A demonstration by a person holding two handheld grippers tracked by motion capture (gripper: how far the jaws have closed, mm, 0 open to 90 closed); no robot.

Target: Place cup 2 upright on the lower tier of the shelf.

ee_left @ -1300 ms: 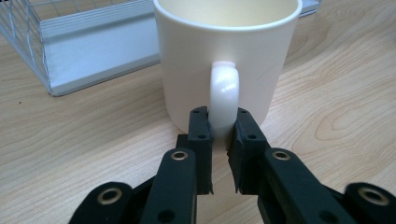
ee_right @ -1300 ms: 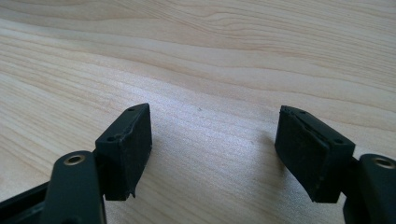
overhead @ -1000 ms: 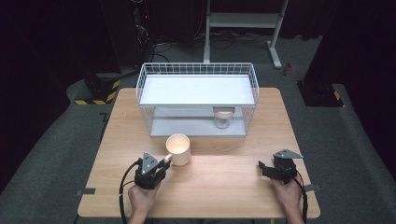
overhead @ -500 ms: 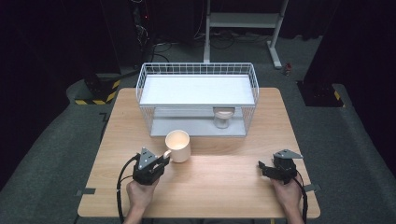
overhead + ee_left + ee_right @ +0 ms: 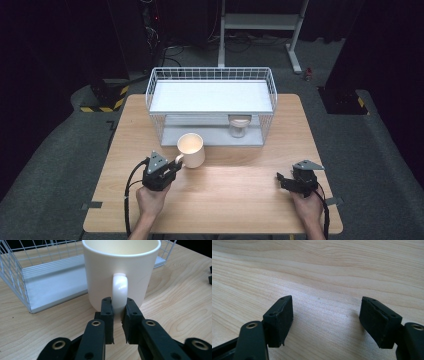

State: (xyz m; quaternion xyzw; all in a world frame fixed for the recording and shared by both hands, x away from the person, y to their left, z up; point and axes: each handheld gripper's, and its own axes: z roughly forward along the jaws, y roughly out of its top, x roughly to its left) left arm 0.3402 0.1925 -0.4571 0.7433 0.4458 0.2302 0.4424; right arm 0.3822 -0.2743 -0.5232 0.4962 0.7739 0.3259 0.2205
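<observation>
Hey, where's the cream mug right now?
In the high view the cream mug stands on the table's left half, just in front of the white wire rack, its handle clamped in the left gripper.

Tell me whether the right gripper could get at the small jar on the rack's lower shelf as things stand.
Probably yes. The right gripper is open and holds nothing, bare table lies ahead of it, and the jar stands near the open front of the wire rack. The upper shelf overhead would force a low, level approach.

wire rack (image 5: 210, 95) blocking far side, mug (image 5: 191, 149) before it
</observation>
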